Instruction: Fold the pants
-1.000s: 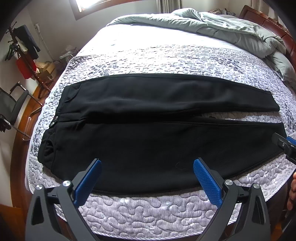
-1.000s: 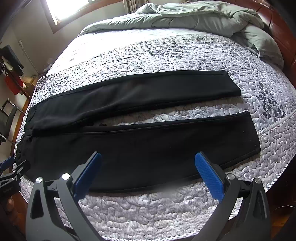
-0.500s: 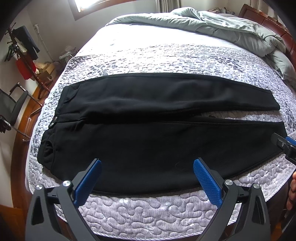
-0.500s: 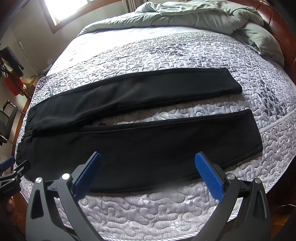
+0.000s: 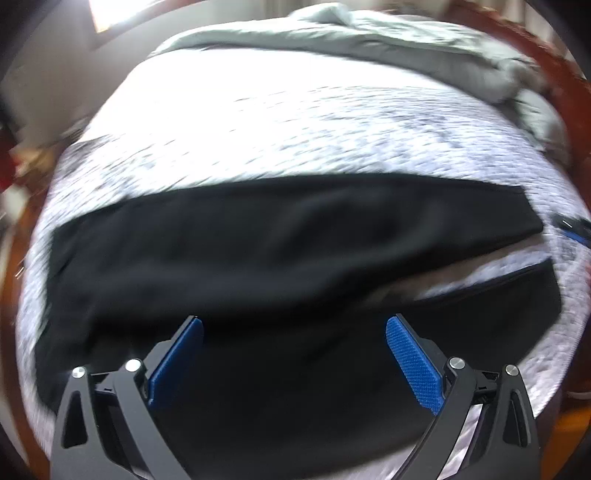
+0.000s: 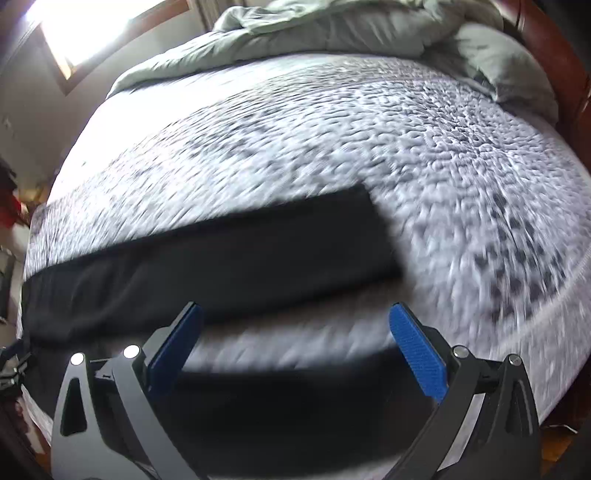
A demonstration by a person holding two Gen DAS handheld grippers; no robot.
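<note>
Black pants lie flat across the quilted bed, waist to the left, legs running right with a narrow gap between them. In the left wrist view my left gripper hangs open over the near leg, nothing between its blue pads. The right wrist view shows the far leg and the near leg below it, with my right gripper open over the gap between the two legs. Both views are motion-blurred. The right gripper's tip shows at the right edge of the left wrist view.
A grey-green duvet is bunched at the far side of the bed. A dark wooden bed frame curves along the right. The patterned mattress cover stretches beyond the pants. A window glows at top left.
Both grippers have moved forward and lower over the pants, from the bed's near edge to above the near leg. The views are now blurred. Both stay open.
</note>
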